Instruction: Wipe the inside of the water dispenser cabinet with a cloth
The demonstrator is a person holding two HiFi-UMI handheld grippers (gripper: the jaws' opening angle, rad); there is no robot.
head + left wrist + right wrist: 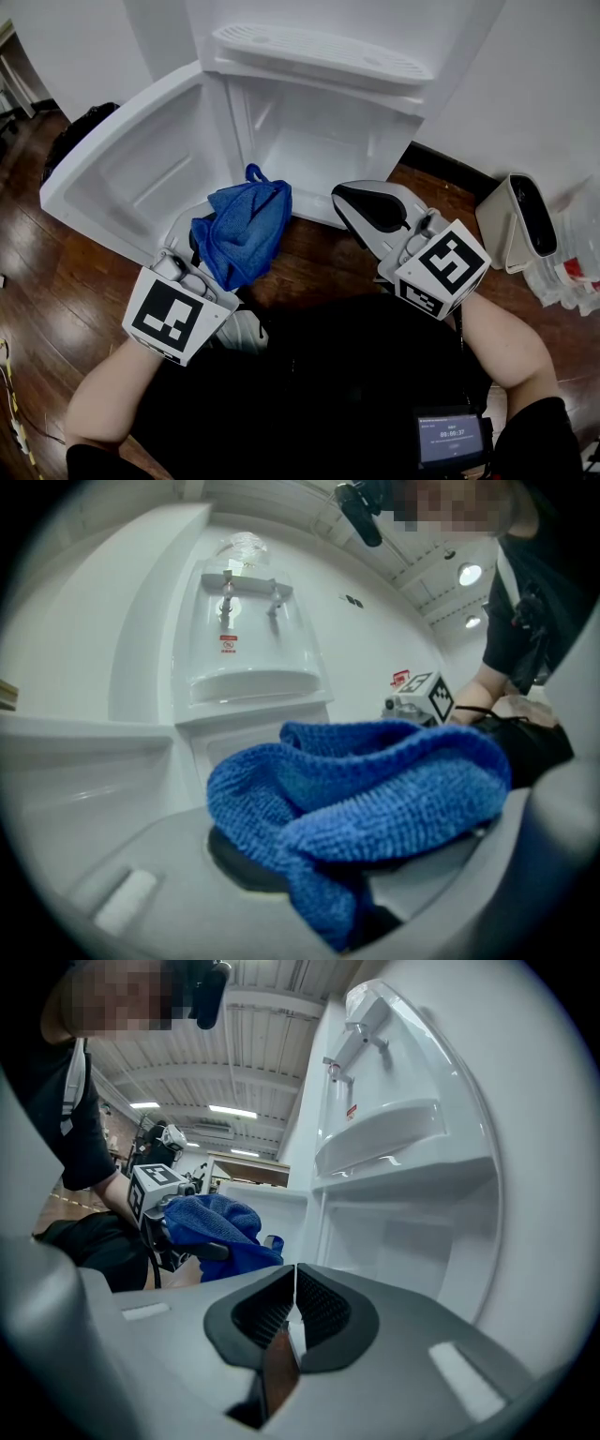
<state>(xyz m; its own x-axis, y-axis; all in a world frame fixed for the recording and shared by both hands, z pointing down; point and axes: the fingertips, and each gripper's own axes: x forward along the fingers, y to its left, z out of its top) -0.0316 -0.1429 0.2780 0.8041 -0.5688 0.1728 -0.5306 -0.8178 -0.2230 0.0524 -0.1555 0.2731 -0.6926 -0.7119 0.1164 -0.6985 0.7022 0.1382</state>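
Blue cloth (pixel 242 230) is bunched in the left gripper (pixel 202 277), and from the head view it hangs over the wooden floor (pixel 309 253) just in front of the open cabinet (pixel 309 141), not yet inside. The bundle's long axis runs from the gripper up toward the opening, so I'd judge the coming move to be a plain push forward and a little to the right, into the white hollow. The door (pixel 131 159) stands swung out on the left, beside that arm. The right gripper (pixel 361 204) sits level with the cloth on the other side, about as near the opening but carrying nothing, so the left hand looks like the one to do the wiping. In the left gripper view the fingers (pixel 159 874) are part-way closed, pinching the cloth (pixel 375 789), which billows over and across them in thick folds. The cabinet (pixel 239 752) shows straight ahead beyond the bundle, under the taps (pixel 248 592), with the right gripper's marker cube (pixel 424 696) off to the right. In the right gripper view its own fingers (pixel 323 1309) are pressed together with nothing between them. The cloth (pixel 211 1222) shows at the left, beside the left gripper's cube (pixel 155 1185), and the cabinet (pixel 403 1232) opens ahead and to the right, bare white walls below the drip tray (pixel 375 1138).
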